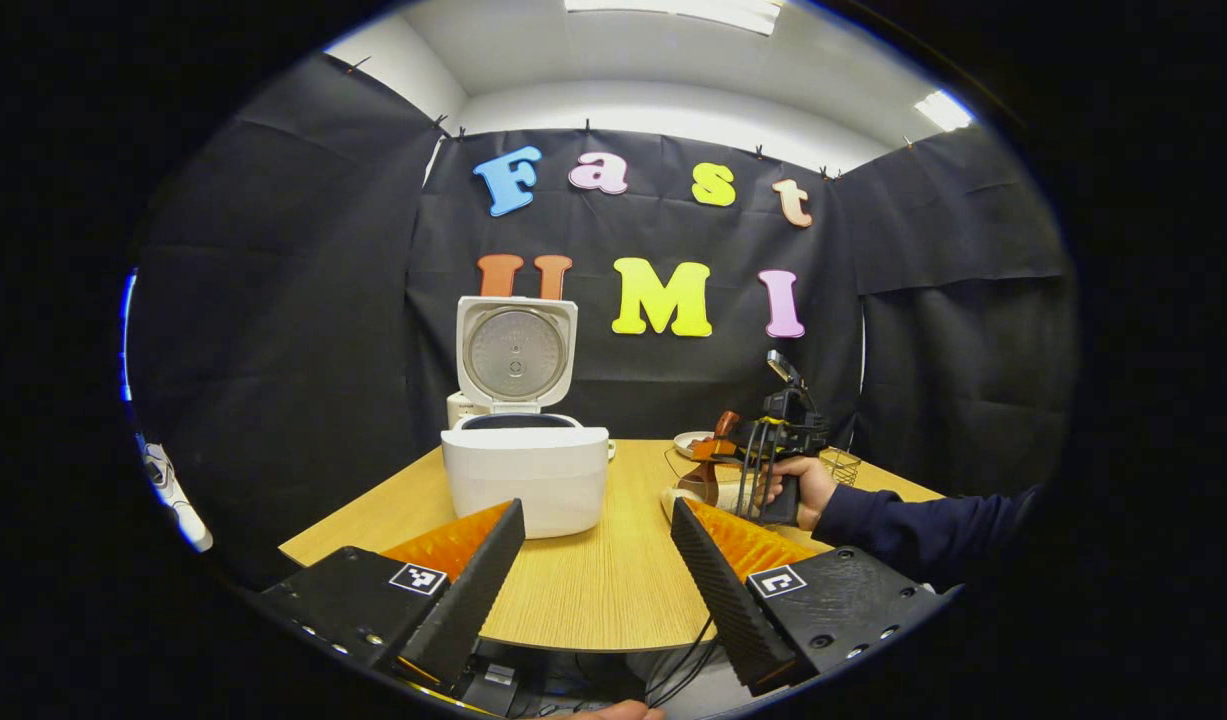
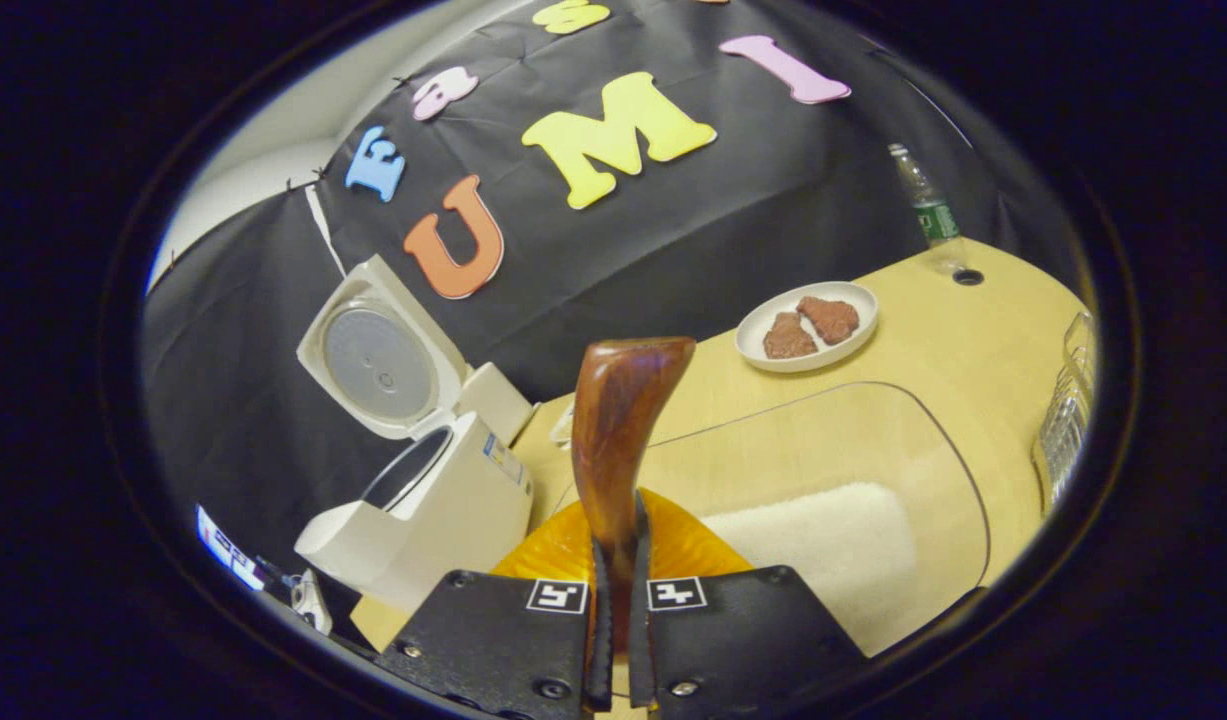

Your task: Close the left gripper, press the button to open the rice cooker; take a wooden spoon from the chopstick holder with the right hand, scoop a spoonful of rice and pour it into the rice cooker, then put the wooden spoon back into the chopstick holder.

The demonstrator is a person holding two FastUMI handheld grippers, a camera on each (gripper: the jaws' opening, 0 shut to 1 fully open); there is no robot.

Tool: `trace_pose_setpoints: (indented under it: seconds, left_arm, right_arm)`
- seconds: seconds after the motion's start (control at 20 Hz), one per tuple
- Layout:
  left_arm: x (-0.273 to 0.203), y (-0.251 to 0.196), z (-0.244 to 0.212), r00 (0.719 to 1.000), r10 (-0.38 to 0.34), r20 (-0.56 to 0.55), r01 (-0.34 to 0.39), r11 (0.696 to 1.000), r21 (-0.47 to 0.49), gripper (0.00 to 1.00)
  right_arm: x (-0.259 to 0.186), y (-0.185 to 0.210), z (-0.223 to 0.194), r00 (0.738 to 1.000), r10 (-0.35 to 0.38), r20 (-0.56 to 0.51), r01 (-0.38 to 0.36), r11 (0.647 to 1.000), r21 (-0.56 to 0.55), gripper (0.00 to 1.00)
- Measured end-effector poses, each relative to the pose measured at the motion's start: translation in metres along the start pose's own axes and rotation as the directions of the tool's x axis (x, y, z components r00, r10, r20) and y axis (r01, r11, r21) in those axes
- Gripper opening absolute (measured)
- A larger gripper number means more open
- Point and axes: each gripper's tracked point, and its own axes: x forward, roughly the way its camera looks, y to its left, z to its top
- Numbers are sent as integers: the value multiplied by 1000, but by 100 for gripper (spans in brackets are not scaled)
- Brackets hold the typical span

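Rice cooker (image 1: 525,478) stands lid-up on the table (image 1: 613,580); no readable label on it.

Left gripper (image 1: 597,560) fingers spread wide, empty. In the right gripper view, right gripper (image 2: 618,600) clamps the wooden spoon (image 2: 621,430) over a clear container of rice (image 2: 823,550); a plate (image 2: 808,325) and bottle (image 2: 925,205) sit behind.

My own fingers (image 2: 613,640) are hiding the wooden spoon's (image 2: 623,420) lower end; its bowl is lying out of sight. The wire holder (image 2: 1065,420) is running off the edge, and the bottle (image 2: 928,210) is standing too blurred to identify.
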Motion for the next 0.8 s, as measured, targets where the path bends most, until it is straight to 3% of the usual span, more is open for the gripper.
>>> trace_pose_setpoints:
  seconds: [0.3,0.5,0.65,0.8]
  left_arm:
    - [1,7,-2,999,32,-11,-32,999,2,94]
    - [2,12,-1,999,52,0,-52,998,29,94]
    - [3,16,-1,997,73,3,-73,997,39,94]
    - [5,19,9,996,88,25,-89,995,36,94]
  right_arm:
    - [-12,-10,16,999,36,16,-38,990,138,8]
    - [-29,-31,42,996,38,86,-62,953,298,8]
    - [-51,-53,59,989,59,136,-116,877,466,8]
    - [-72,-64,93,978,67,197,-178,760,625,10]
